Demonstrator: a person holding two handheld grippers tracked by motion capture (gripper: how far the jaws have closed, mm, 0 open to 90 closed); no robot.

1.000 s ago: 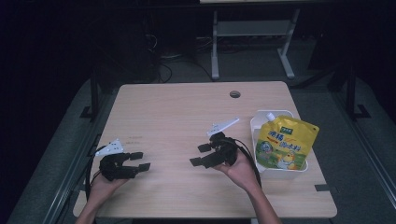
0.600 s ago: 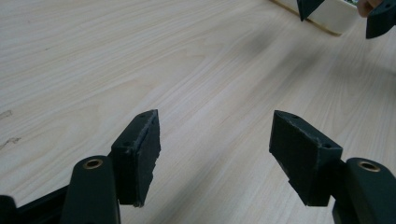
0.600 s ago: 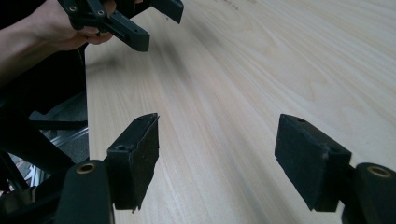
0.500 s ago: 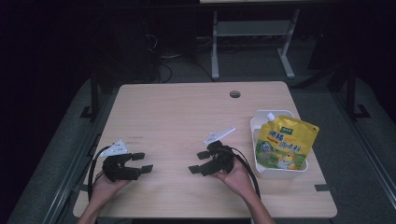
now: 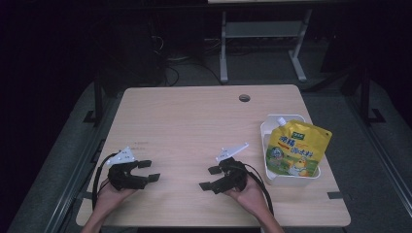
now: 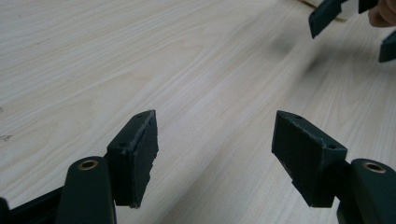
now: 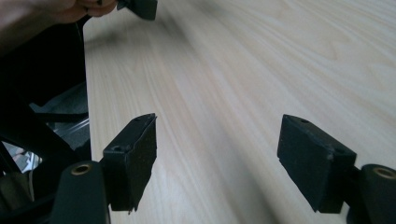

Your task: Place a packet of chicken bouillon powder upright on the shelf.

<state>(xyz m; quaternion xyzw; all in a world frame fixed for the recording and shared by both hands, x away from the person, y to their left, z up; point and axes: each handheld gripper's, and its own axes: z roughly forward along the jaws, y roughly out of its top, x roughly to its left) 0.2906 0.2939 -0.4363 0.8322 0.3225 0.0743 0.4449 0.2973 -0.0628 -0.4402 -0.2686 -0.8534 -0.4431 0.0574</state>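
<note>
My left gripper (image 5: 145, 171) held its two flat, matte black fingers (image 6: 135, 154) wide apart over bare wood with nothing between them, having just widened a little. My right gripper (image 5: 210, 178) likewise had its two block-shaped fingers (image 7: 133, 156) just opened further, gripping nothing. Both rested low on the near part of the pale, fine-grained wooden worktop (image 5: 194, 121), well apart; at its right edge one glossy yellow spouted pouch (image 5: 296, 148) leaned in one white rectangular tray (image 5: 291, 180).

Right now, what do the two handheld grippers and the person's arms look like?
Both the left gripper and right gripper are black, with flat rectangular jaw pads on brass-pinned arms, a pale three-cornered plate on top and a trailing black cable. The forearms are bare, no sleeves.
</note>
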